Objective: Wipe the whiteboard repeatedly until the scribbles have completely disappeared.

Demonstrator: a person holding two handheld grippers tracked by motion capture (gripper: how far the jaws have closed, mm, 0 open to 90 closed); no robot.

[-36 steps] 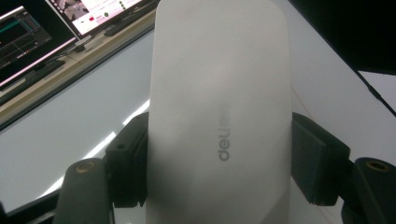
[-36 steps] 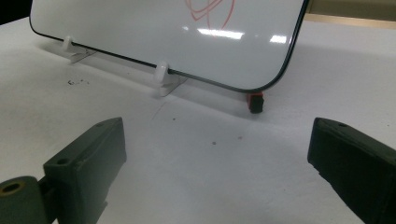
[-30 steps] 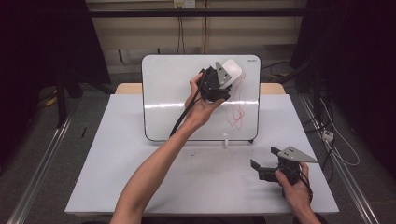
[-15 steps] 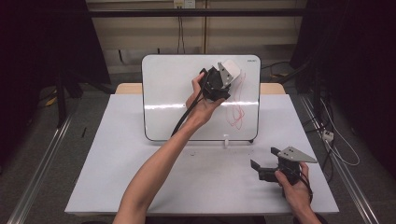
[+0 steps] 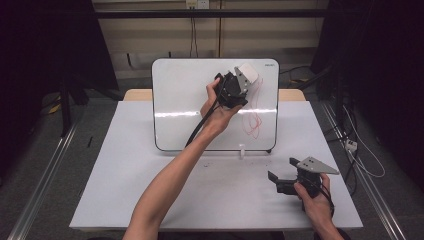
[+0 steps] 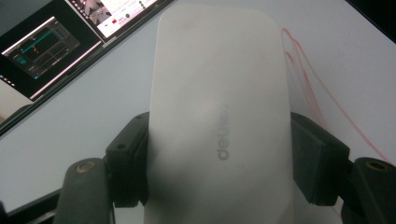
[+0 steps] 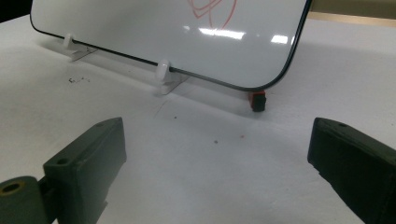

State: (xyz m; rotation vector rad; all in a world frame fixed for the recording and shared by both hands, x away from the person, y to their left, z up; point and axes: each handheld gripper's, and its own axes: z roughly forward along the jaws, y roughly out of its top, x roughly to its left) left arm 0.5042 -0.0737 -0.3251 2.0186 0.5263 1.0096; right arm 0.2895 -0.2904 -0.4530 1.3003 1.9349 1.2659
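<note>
Your left tongs grip the eraser at the whiteboard's top right, red scribble mostly unwiped (right tongs open, idle).

Open white tabletop in front; blocked behind by upright white rectangular whiteboard on clear clips.

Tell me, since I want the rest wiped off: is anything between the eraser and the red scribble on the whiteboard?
Nothing visible. The left gripper holds the white eraser near the whiteboard's top right, and the red scribble lies just beside and below it on bare board.
</note>
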